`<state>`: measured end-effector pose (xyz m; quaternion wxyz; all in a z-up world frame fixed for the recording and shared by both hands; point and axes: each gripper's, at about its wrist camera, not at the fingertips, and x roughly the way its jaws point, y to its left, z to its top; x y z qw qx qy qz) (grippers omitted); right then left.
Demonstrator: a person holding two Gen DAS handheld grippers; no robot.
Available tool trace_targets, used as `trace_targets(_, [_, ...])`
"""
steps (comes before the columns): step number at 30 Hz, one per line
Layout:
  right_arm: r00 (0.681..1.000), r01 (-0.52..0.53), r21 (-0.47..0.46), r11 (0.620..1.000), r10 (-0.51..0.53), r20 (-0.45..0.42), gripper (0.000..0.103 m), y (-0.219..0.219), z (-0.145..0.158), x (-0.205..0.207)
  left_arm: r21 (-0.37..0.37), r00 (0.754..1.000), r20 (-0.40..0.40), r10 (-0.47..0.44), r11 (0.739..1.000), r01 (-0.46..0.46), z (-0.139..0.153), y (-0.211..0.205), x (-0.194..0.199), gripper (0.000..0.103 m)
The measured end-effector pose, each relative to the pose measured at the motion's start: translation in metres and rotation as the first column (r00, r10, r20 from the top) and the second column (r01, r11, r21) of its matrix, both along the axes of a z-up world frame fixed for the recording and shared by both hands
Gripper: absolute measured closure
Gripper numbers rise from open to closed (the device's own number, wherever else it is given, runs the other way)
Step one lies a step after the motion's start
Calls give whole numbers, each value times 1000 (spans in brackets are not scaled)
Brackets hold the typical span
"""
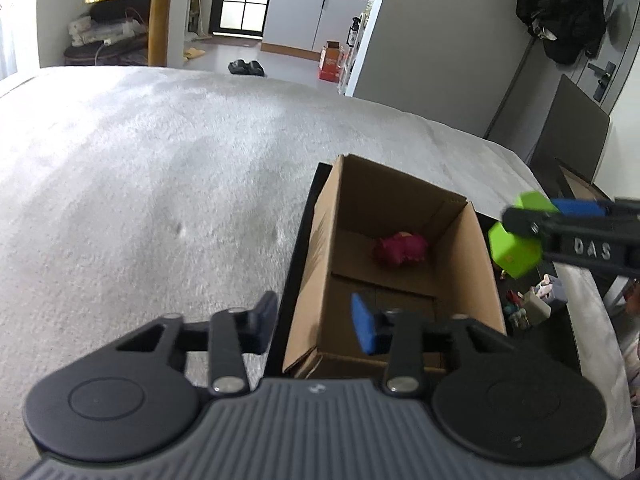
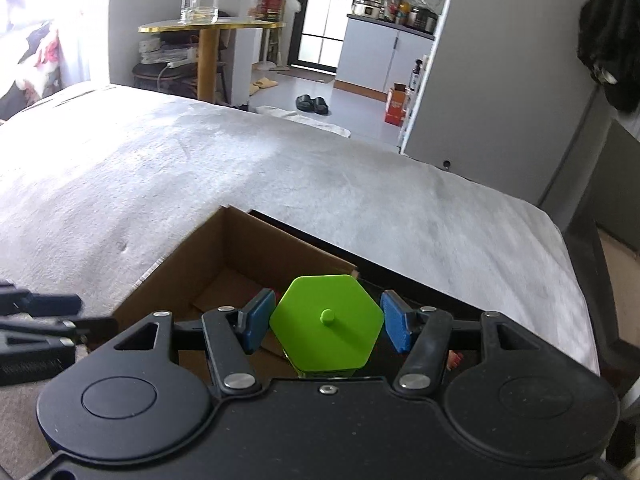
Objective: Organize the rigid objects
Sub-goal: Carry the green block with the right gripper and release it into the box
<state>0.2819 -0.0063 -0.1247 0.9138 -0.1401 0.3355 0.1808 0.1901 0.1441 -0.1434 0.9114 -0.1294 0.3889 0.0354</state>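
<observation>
Two wrist fisheyes angled down over a grey bed (image 1: 160, 160), both close above the shared cardboard box (image 1: 400, 216).

Cardboard box (image 1: 400, 264): on bed (image 1: 160, 160), directly ahead of left hand-held gripper (image 1: 316, 320). Toy (image 1: 400, 249): inside box, at its far end. Hexagonal block (image 2: 326, 322): between right hand-held gripper (image 2: 326, 324) fingers, above box's right side. Tray (image 1: 298, 264): under box.
</observation>
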Motion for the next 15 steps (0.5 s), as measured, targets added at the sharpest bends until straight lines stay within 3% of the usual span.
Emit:
trace_targets(5, [999, -50, -18, 999, 50, 7, 46, 26, 1, 5, -39, 1000, -8, 2, 999, -2, -8, 9, -2, 85])
trace_targets(15, [989, -142, -66, 988, 144, 32, 46, 71, 5, 11, -83, 1000, -6, -11, 997, 11, -10, 12, -4, 89])
